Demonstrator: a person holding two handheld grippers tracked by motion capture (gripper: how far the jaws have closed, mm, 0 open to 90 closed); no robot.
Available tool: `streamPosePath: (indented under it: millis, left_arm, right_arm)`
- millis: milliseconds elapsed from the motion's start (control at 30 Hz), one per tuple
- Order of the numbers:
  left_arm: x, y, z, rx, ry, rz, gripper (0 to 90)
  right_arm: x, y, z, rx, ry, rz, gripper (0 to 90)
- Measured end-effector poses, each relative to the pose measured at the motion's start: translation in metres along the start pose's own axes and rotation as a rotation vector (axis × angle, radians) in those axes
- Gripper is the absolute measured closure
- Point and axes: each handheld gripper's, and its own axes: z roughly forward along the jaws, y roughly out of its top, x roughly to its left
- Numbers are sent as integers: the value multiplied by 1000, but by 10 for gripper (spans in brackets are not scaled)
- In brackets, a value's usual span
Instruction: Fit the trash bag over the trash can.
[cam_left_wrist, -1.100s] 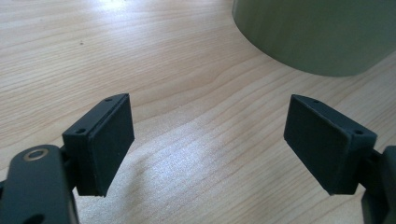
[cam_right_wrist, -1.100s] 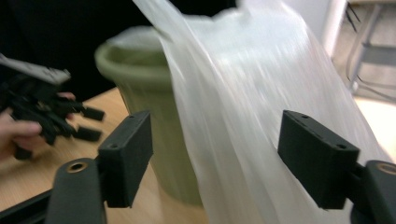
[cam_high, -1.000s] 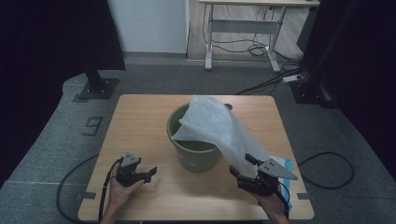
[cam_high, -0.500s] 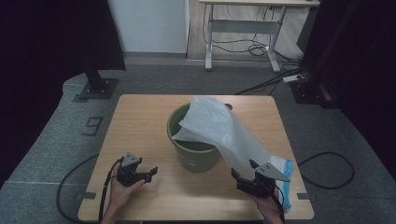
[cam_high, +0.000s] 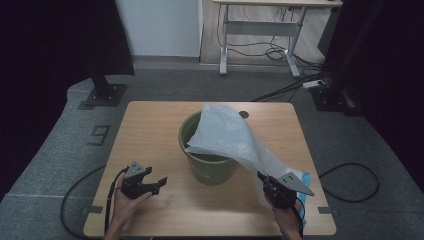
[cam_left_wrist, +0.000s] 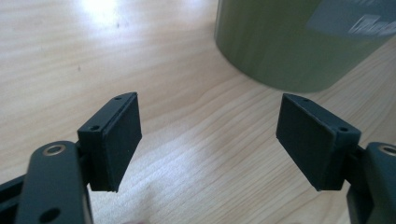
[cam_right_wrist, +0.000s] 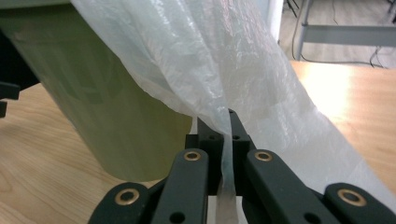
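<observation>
High view: the right gripper sits at the table's near right, its jaws having just closed on the edge of a white plastic bag that drapes from the green bucket at the table's centre. The left gripper rests near left, well apart from the bucket, jaws wide with nothing between them.

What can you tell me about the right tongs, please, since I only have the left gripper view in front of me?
Observer: The right tongs have just been closing and now pinch the white plastic bag.
Operator: Where does that bag lie?
Observer: It drapes from the green bucket mouth down toward the right tongs.
Operator: Is anything beside the right hand?
Observer: Something blue lies on the table by it, partly under the bag.
</observation>
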Motion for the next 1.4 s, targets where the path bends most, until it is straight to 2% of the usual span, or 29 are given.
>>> streamPosePath:
  millis: [133,200,267,400,500,533,600,633,667,700,733,900,1100,1267,1300,1400]
  left_arm:
    - [-8,10,-11,-40,4,6,235]
    - [-16,23,-20,-63,29,13,234]
    - [-18,28,-23,-74,33,10,234]
    - [-32,51,-35,-149,8,4,227]
    - [-42,67,-38,-183,8,0,222]
    - [-42,67,-38,-183,8,0,219]
    - [-49,78,-38,-202,9,2,218]
    - [-57,90,-36,-214,10,17,210]
    - [-57,90,-36,-214,10,17,208]
    - [-65,101,-35,-230,11,19,208]
    - [-65,101,-35,-230,11,19,208]
    - [-86,125,-30,-241,-33,53,202]
    - [-97,137,-24,-234,-64,74,199]
    - [-106,151,-18,-234,-78,105,201]
    - [-110,156,-14,-225,-81,124,200]
    - [-115,164,-8,-216,-75,146,198]
  right_arm:
    - [1,5,-1,-15,11,-22,883]
    - [1,12,-1,-25,27,-32,884]
    - [0,14,-1,-27,32,-32,884]
    - [0,26,-2,-38,51,-30,884]
    - [0,35,-3,-43,56,-41,884]
    - [0,35,-3,-43,56,-41,884]
    - [0,40,-4,-47,59,-42,884]
    - [0,44,-4,-51,62,-40,884]
    - [0,44,-4,-51,62,-40,884]
    - [0,47,-3,-54,69,-31,884]
    - [0,47,-3,-54,69,-31,884]
    - [2,58,-6,-82,72,-29,884]
    - [3,68,-8,-90,73,-46,884]
    - [4,71,-8,-91,74,-51,884]
    - [5,72,-8,-91,75,-55,884]
    - [6,73,-9,-102,73,-59,884]
